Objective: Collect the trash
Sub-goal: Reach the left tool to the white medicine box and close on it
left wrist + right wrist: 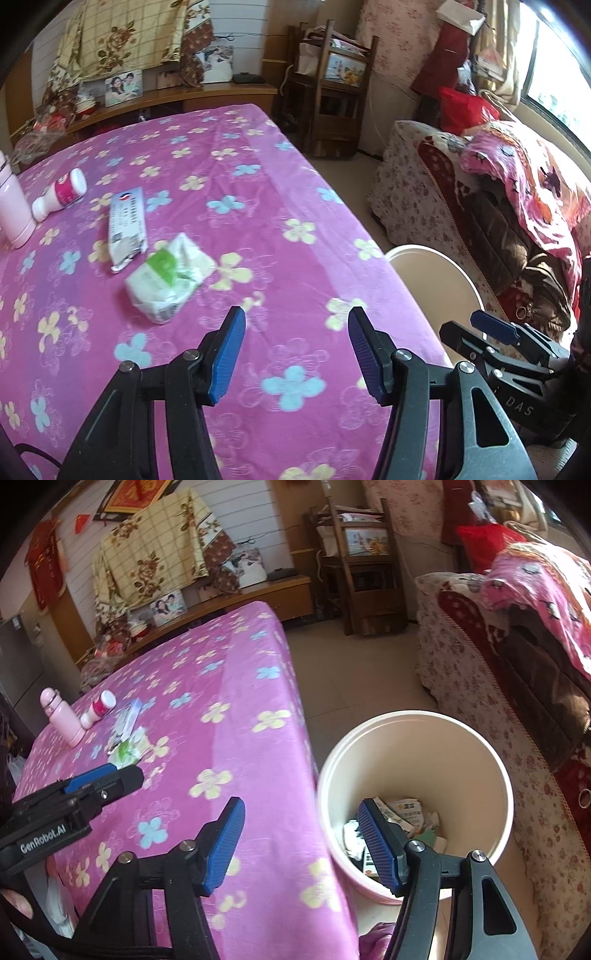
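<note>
A crumpled white-and-green wrapper (170, 280) lies on the pink flowered table (277, 206), just ahead and left of my open, empty left gripper (295, 328). Behind it lie a flat white packet (127, 229) and a small white-and-pink bottle on its side (61, 194). My right gripper (301, 818) is open and empty, hovering over the table's right edge beside the pale bin (480, 746), which holds several pieces of trash (406, 812). The wrapper (129, 751), packet (127, 720) and bottle (99, 708) also show in the right wrist view. The right gripper also shows in the left wrist view (495, 328).
A pink flask (61, 716) stands upright at the table's left side, also in the left wrist view (13, 206). A sofa with blankets (517, 635) stands right of the bin. A wooden chair (332, 92) and a low cabinet (207, 96) stand behind the table.
</note>
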{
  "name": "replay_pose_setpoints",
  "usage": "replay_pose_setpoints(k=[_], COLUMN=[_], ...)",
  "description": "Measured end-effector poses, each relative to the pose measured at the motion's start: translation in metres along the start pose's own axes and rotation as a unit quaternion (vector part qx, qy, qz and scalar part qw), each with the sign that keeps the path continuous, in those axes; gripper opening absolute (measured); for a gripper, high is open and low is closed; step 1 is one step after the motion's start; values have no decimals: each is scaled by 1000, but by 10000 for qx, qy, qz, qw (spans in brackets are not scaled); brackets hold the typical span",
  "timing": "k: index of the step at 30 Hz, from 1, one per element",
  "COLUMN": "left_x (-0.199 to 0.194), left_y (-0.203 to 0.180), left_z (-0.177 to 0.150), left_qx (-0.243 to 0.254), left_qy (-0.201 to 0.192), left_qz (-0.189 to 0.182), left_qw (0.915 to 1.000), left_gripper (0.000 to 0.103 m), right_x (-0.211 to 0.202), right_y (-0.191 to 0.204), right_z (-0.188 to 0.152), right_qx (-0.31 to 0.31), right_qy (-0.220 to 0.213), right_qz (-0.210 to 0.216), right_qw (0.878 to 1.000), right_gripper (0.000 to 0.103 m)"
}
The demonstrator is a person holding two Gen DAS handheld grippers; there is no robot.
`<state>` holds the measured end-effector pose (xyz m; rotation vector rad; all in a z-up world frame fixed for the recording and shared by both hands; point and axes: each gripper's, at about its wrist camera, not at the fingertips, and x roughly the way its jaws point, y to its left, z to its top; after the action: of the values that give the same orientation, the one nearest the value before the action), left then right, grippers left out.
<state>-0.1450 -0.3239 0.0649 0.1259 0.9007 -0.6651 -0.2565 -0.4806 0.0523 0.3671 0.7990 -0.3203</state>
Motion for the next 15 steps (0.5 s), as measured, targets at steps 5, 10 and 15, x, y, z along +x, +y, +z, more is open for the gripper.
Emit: replay_pose_setpoints(k=[5,10,15], left_x=[-2,-6,-10], left_y=[22,49,83], left_z=[-3,-6,-4], left_qx=[-173,-341,-670], left_qy=[32,64,90], left_qz=[91,199,252], left_qw=[9998,9992,9974], left_gripper=[59,62,66], right_x=[5,13,19], right_y=[17,36,53], right_z=[-1,-1,-3], right_qx=[-139,-309,-472], right_qy=[67,191,252], right_qz=[113,228,327], right_qw=[9998,9991,9980], right_gripper=[68,68,68])
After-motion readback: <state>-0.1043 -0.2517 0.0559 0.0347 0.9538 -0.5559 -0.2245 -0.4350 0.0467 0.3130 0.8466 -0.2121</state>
